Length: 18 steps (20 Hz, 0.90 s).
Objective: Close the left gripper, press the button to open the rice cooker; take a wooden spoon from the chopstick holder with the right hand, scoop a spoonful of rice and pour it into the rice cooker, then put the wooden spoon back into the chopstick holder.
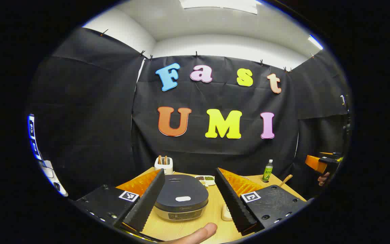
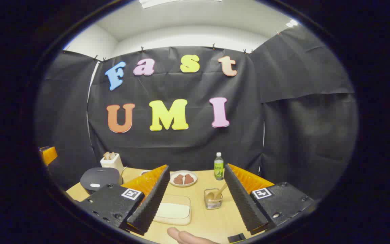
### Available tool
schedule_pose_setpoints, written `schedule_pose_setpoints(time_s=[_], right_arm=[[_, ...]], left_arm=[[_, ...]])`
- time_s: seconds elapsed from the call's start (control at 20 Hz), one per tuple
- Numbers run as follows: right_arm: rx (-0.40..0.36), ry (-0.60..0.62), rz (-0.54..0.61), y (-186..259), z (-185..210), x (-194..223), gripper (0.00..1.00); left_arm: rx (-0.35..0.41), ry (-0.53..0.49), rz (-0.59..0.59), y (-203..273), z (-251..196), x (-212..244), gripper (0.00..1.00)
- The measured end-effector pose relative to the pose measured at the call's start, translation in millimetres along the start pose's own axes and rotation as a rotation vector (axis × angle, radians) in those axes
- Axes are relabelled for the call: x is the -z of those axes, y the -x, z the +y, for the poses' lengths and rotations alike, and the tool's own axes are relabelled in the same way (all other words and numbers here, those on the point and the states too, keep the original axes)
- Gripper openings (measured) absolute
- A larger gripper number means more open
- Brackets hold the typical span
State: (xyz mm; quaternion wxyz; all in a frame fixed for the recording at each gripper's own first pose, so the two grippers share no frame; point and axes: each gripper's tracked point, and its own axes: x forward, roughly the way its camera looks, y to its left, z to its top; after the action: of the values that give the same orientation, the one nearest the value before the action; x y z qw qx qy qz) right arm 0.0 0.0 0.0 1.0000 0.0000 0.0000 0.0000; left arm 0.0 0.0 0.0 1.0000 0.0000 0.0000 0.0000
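Tongs on the left (image 1: 190,200) hang spread wide, not yet closed, straight before the dark round lidded rice cooker (image 1: 180,200) on the wooden worktop (image 1: 215,217), right tongs (image 2: 195,200) likewise agape.

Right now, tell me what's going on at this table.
A person holds tongs in each hand above a wooden table, and nothing is gripped yet. The left tongs hang open over the rice cooker, whose lid is down. The right tongs hang open, facing the tray of rice and the holder with the wooden spoon standing in it.
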Motion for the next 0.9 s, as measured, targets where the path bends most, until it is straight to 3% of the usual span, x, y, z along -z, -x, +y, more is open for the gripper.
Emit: schedule_pose_setpoints(time_s=[0.6,0.9], right_arm=[[0.014,-0.008,-0.006,14.9,-49.5,-6.5,1.00],[-0.023,-0.042,-0.041,15.9,-41.8,-8.0,1.00]], left_arm=[[-0.009,-0.033,0.057,-13.5,-14.6,24.9,0.94],[0.001,-0.026,0.061,-17.5,-14.6,34.2,0.94]])
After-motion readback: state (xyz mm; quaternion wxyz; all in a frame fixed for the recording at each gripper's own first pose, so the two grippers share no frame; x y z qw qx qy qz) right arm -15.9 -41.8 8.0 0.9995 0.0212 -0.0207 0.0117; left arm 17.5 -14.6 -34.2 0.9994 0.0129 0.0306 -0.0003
